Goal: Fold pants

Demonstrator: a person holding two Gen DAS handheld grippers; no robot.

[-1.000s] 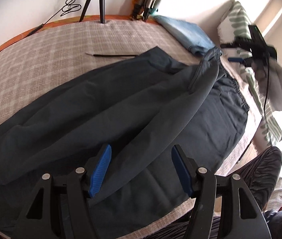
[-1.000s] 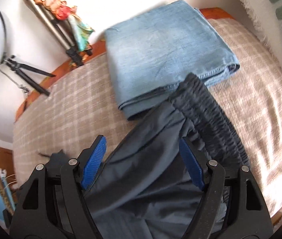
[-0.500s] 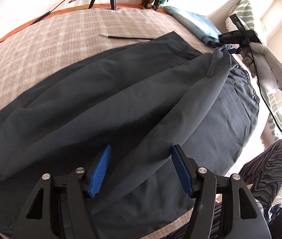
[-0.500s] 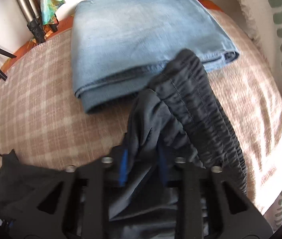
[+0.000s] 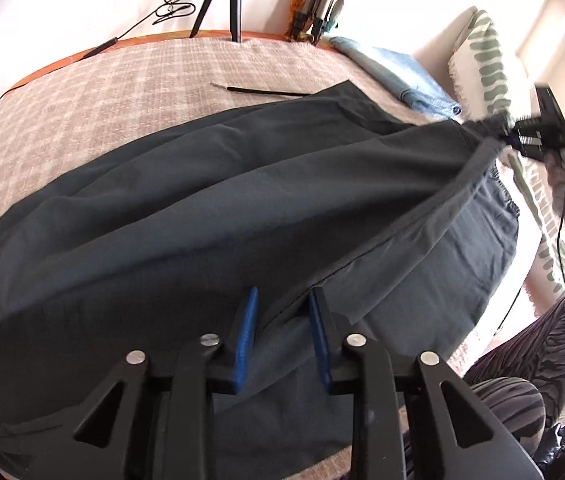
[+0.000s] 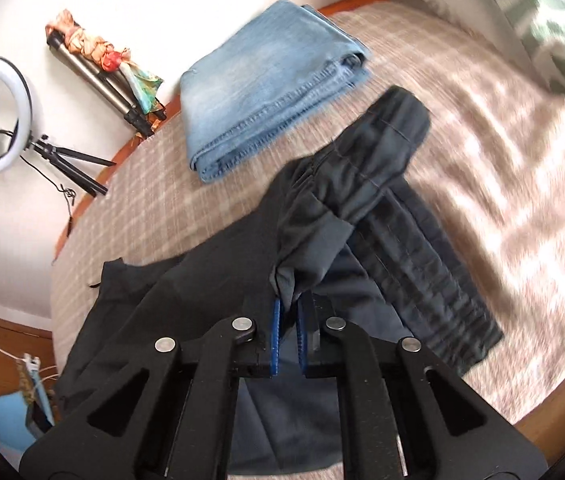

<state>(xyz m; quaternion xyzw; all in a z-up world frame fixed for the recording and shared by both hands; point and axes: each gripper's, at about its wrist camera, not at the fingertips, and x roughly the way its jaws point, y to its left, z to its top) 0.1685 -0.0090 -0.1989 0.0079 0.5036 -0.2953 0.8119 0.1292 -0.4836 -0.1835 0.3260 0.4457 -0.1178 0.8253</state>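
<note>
We now hold the dark pants [image 5: 242, 184] at two points on the checked bed cover [image 5: 102, 92]. The right gripper [image 6: 287, 322], open a second ago, has clamped a bunch of waistband and lifts it clear beside the folded jeans [image 6: 266, 88]. The left gripper [image 5: 282, 340] has narrowed from wide open onto a raised fold along the leg; we cannot tell whether its pads grip yet. With both ends secured, we judge the lengthwise fold can begin.

The right gripper [image 6: 287, 314] has pinched the pants [image 5: 242, 200] waistband and pulled it up. The left gripper [image 5: 282, 316] has half closed around a fold right between its fingers.
</note>
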